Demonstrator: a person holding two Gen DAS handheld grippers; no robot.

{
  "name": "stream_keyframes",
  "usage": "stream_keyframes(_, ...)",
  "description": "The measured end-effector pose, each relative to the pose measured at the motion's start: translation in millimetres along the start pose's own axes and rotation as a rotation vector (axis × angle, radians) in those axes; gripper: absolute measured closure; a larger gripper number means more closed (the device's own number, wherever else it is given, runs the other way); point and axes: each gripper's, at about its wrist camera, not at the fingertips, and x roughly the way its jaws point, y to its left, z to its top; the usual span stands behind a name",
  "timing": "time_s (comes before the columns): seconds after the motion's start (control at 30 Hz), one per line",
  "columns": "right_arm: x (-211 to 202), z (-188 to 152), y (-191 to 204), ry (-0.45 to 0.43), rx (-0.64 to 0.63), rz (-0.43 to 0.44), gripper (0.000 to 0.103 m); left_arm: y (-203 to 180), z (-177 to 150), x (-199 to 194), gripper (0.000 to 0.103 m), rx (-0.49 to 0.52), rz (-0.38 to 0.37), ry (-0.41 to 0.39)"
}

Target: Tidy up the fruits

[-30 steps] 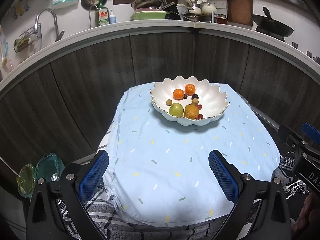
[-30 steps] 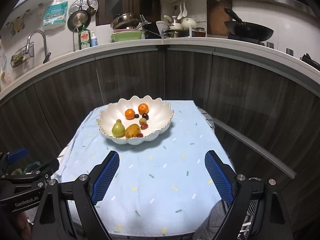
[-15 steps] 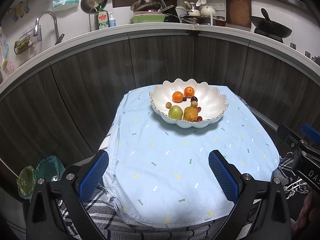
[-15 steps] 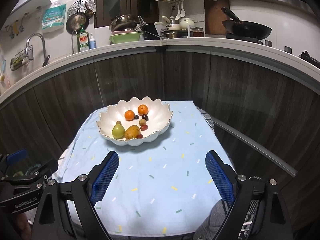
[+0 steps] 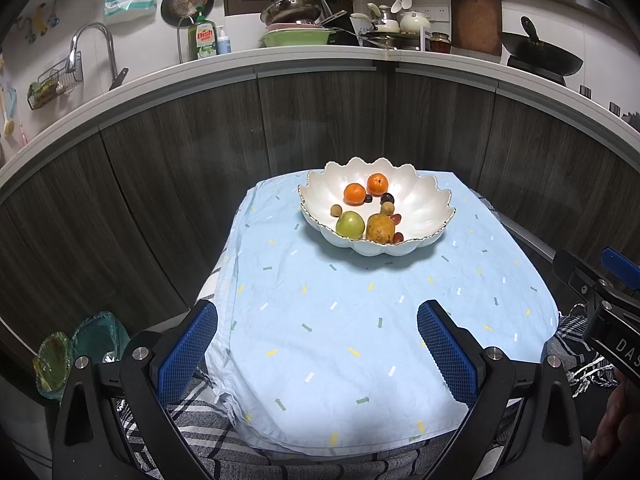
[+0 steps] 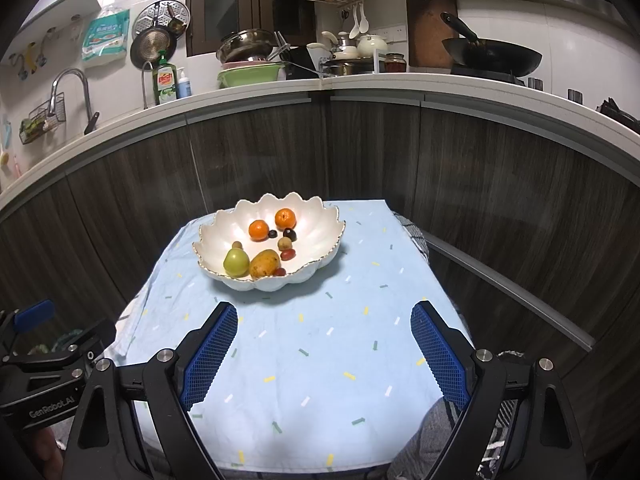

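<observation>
Fruits sit together in a white scalloped bowl (image 5: pixel 424 216) with a thin gold rim, at the far end of a small table under a pale blue cloth (image 5: pixel 360 320) printed with little arrows and dashes. Contents: two oranges (image 5: pixel 355 194) toward the back, touching or nearly so; a green apple (image 5: pixel 350 225) and a yellow-brown pear (image 5: pixel 380 228) side by side at the near wall; small round brown, dark purple and red fruits scattered between, too small to name.

Left gripper (image 5: pixel 318 344): blue-padded jaws spread wide, nothing between them, hanging over the near end of the cloth, well apart from the bowl. Right gripper (image 6: pixel 324 344): likewise wide apart and empty, over the near cloth.

Writing: right gripper's body, seen at the edge of the left wrist view, shows "DAS", cut off by the frame. Left gripper's body, seen in the right wrist view, reads "GenRobot.AI". Green dish-soap bottle (image 6: pixel 165 82) on the counter behind carries a red label, apparently "Dish". A blue-green packet (image 6: pixel 106 34) on the wall has print too small to read.
</observation>
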Motion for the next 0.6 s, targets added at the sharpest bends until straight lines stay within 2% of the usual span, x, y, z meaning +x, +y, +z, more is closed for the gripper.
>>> stream_keyframes(0.6,1.9,-1.9,1.7,-0.004,0.002,-0.002,0.014,-1.9,0.4,-2.5,0.001,0.001,0.0,-0.005)
